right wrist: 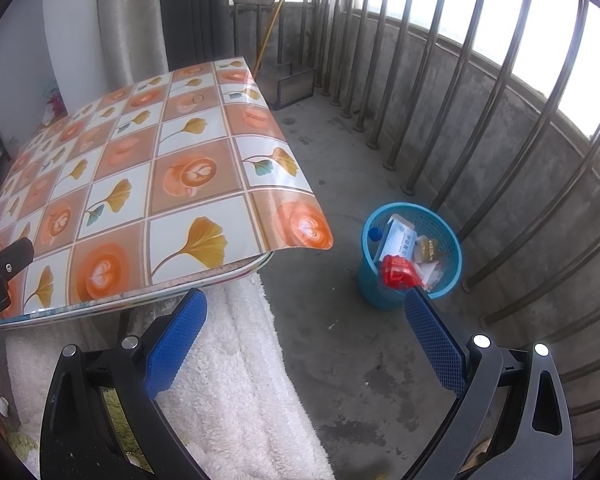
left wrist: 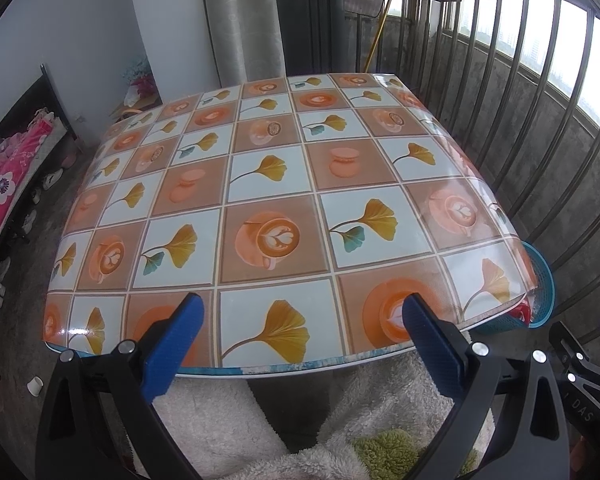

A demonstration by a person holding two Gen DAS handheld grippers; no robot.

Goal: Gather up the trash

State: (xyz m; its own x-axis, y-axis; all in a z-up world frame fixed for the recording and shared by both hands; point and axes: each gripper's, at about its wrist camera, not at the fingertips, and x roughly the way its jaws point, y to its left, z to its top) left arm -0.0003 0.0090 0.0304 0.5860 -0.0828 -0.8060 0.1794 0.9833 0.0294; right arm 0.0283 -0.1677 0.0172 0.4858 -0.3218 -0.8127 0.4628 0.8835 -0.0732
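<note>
A blue mesh trash basket (right wrist: 444, 280) stands on the concrete floor right of the table. In it lie a red wrapper (right wrist: 398, 272), a white box (right wrist: 398, 238), a blue-capped bottle (right wrist: 375, 233) and other scraps. Its rim also shows in the left wrist view (left wrist: 545, 280) past the table's right corner. My right gripper (right wrist: 304, 320) is open and empty, held above the floor near the basket. My left gripper (left wrist: 302, 320) is open and empty over the table's front edge. The table (left wrist: 268, 184) has a patterned cloth with nothing on it.
A metal railing (right wrist: 500, 128) and low concrete wall run along the right. A white fluffy towel (right wrist: 236, 380) lies below the table's front edge. A bed with pink bedding (left wrist: 8, 176) is at the left. A small white cup (left wrist: 35, 385) sits on the floor.
</note>
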